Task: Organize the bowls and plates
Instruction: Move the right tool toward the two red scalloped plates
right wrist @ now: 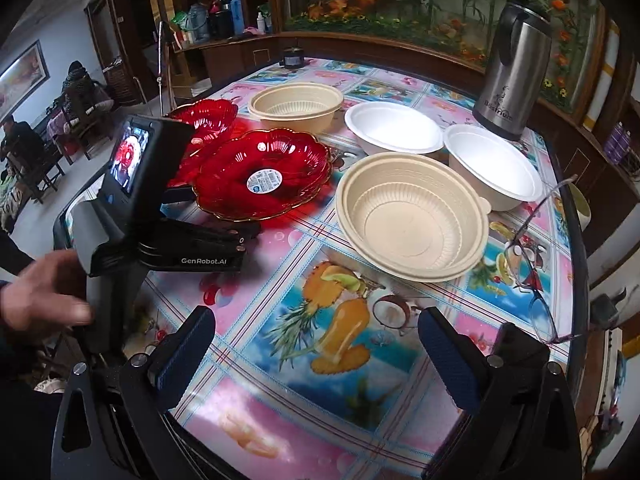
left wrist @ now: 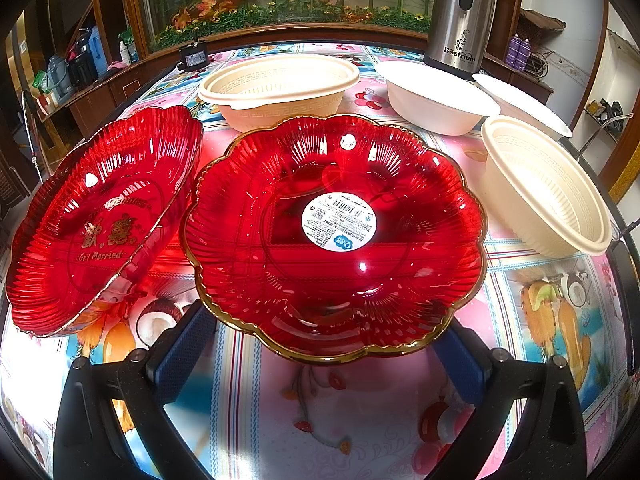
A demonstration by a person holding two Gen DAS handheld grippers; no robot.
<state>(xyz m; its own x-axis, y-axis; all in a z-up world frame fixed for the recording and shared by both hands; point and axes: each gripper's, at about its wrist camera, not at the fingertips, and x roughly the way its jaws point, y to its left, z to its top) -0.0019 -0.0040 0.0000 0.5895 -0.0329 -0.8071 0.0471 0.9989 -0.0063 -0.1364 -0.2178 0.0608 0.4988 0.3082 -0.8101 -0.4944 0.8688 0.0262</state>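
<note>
A red gold-rimmed plate with a white sticker (left wrist: pixel 336 236) (right wrist: pixel 262 176) lies on the table. A second red plate with gold lettering (left wrist: pixel 100 216) (right wrist: pixel 208 118) sits to its left. Two beige bowls (left wrist: pixel 280 88) (left wrist: pixel 544 188) (right wrist: pixel 296 104) (right wrist: pixel 412 216) and two white bowls (left wrist: pixel 436 96) (right wrist: pixel 394 128) (right wrist: pixel 494 166) stand behind and to the right. My left gripper (left wrist: pixel 328 344) is open, its fingers on either side of the sticker plate's near rim. My right gripper (right wrist: pixel 316 356) is open and empty, over the tablecloth in front of the near beige bowl.
A steel thermos jug (left wrist: pixel 462 16) (right wrist: pixel 514 68) stands at the back right. Eyeglasses (right wrist: pixel 532 264) lie near the table's right edge. A small black device (left wrist: pixel 194 56) sits at the far edge. The table (right wrist: pixel 280 412) has a fruit-print cloth.
</note>
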